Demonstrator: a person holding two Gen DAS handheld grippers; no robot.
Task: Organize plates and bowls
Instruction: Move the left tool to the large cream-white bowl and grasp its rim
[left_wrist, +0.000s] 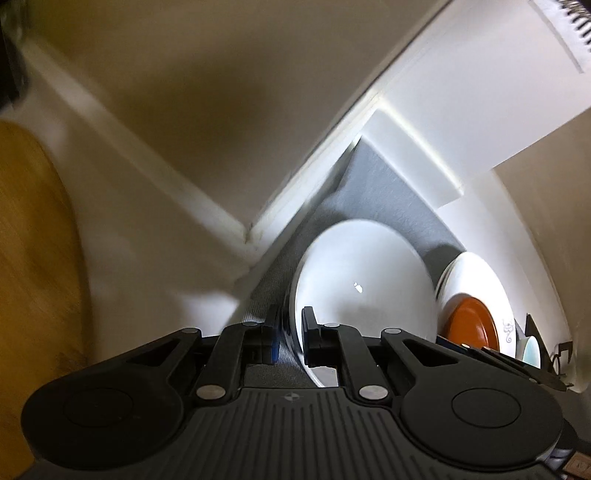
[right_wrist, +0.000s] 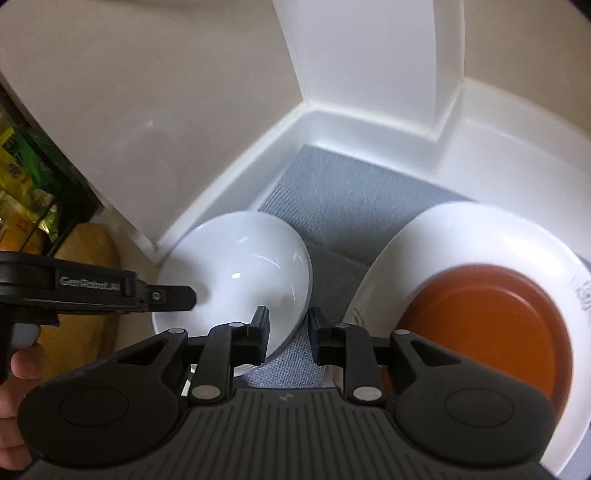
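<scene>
Altogether 2 white dishes show: a white bowl, its rim pinched by the left tongs, and a white plate carrying 1 orange plate. Both sit on a grey mat in a white-walled corner. Only the right view shows the right tongs spread, empty, at lower centre.

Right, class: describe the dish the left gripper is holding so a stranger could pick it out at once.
Start at the grey mat in the corner of the white ledge. Two dishes sit on it; take the one nearer the corner, the plain white bowl with the left gripper clamped on its rim. Unlike the white plate beside it, it carries no orange plate.
</scene>
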